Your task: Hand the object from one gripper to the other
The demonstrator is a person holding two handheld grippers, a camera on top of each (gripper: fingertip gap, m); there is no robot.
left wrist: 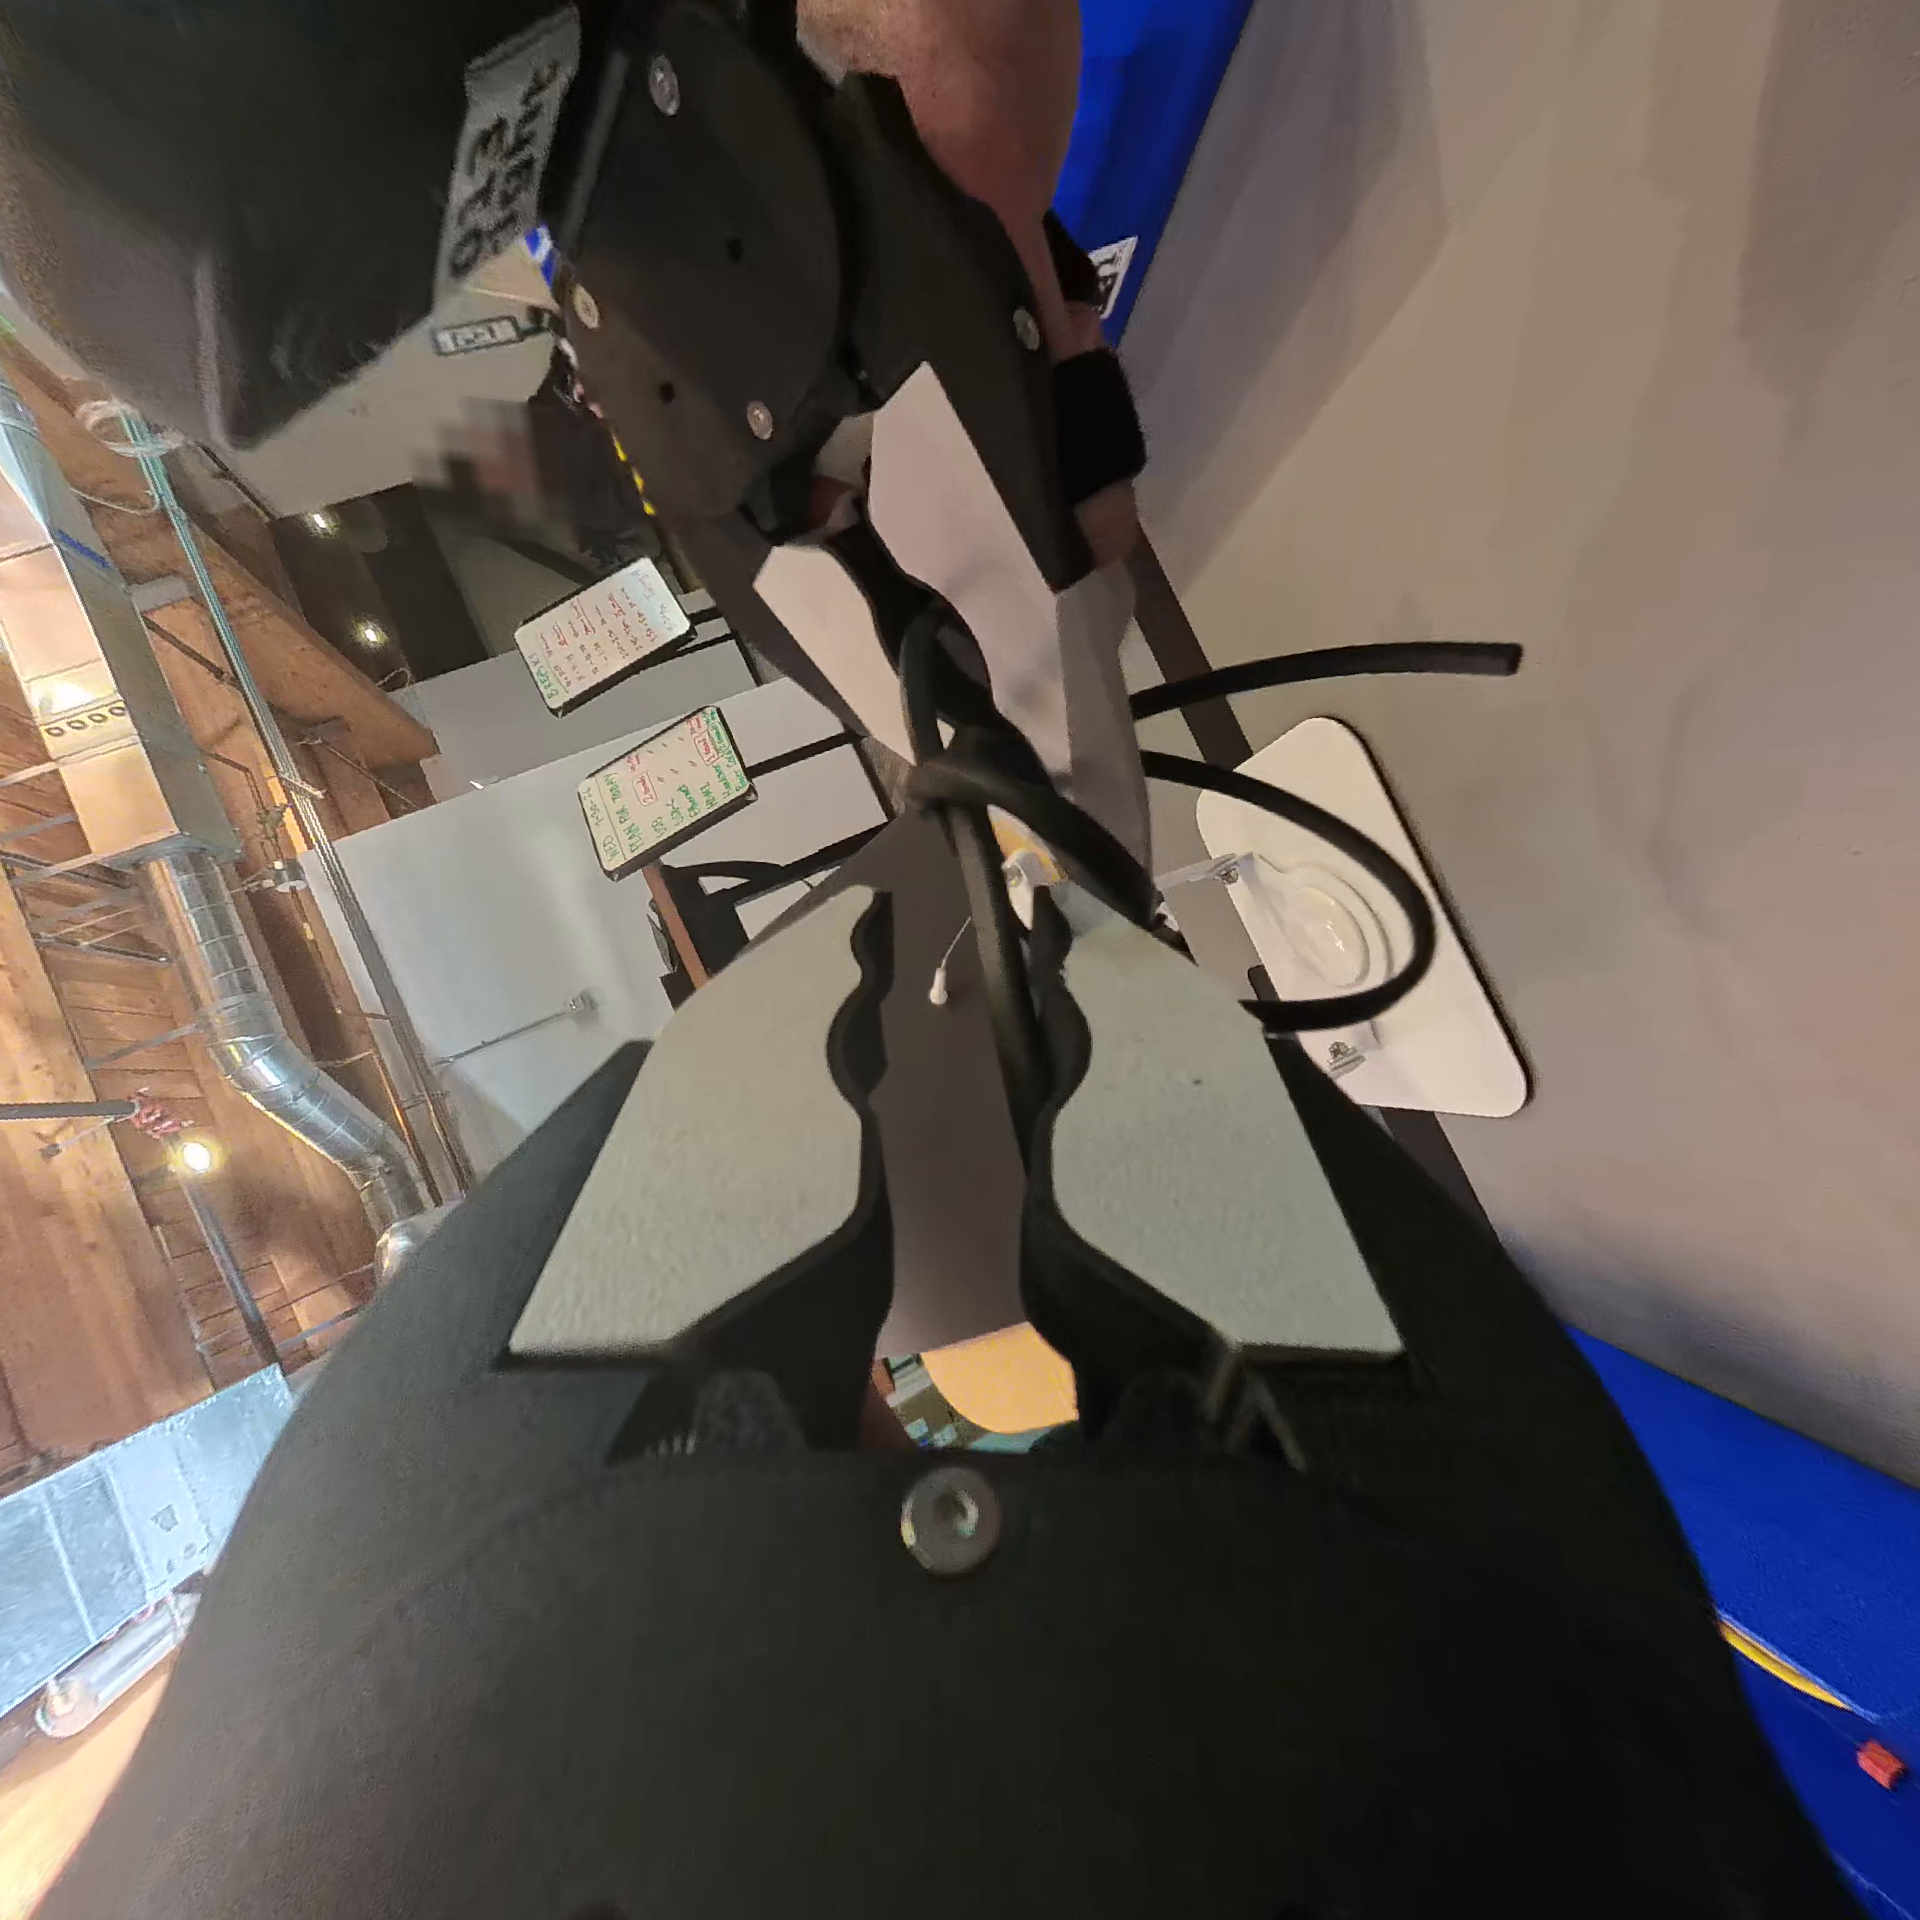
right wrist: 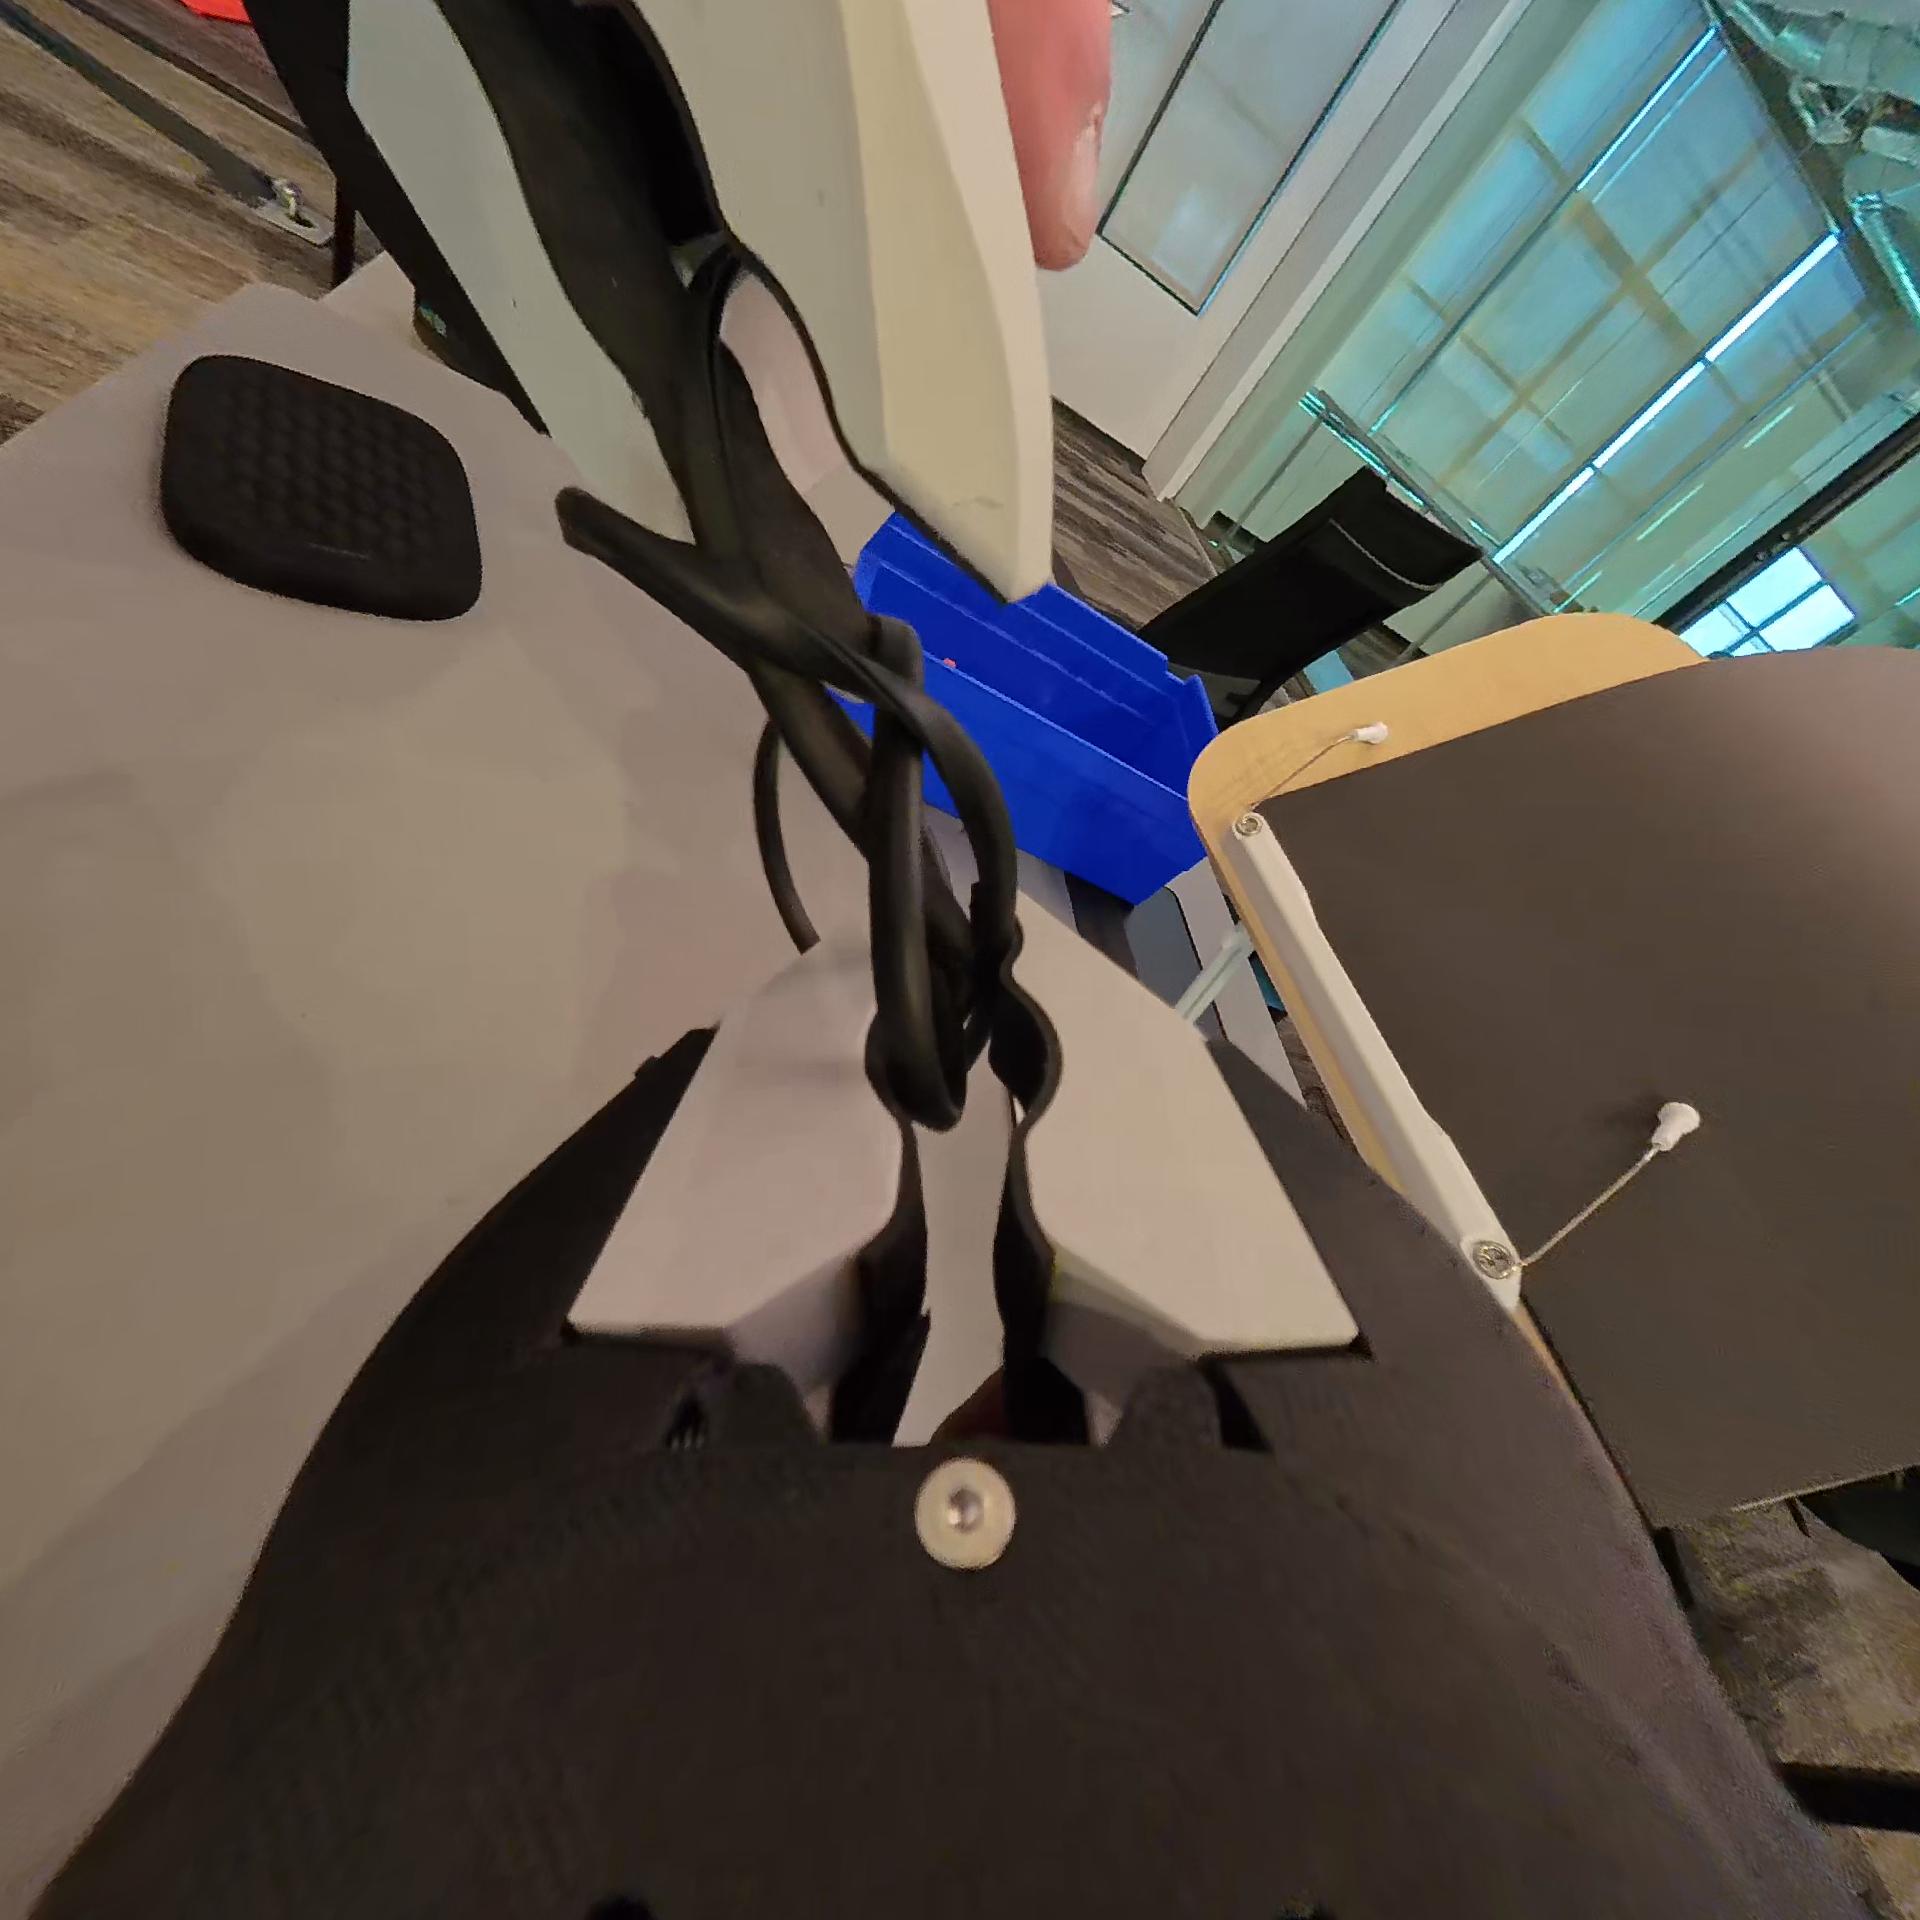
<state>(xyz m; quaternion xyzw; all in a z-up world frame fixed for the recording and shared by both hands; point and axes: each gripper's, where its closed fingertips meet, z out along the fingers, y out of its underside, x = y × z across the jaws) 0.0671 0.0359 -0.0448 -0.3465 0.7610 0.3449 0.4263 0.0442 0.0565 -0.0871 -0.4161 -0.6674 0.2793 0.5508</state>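
A black cable (left wrist: 956,774), coiled and tied in a bundle, hangs in the air between both grippers. In the right wrist view my right gripper (right wrist: 920,945) is shut on the bundle (right wrist: 904,831), which is pinched between its grey fingers. My left gripper (left wrist: 961,914) is open, with one strand of the cable running along its right pad. The right gripper (left wrist: 1023,821) comes in from above in the left wrist view, closed on the tied part. The left gripper (right wrist: 831,551) shows at the top of the right wrist view, its white fingers spread around the cable's upper loop.
Below is a grey table (right wrist: 312,883) with a black textured pad (right wrist: 312,488) and a white plate with a clear dome (left wrist: 1351,914). A blue bin (right wrist: 1039,727) stands at the table's edge. A dark board with a wooden rim (right wrist: 1610,987) stands at the right. The tips of one gripper are about 5 centimetres away from the tips of the other.
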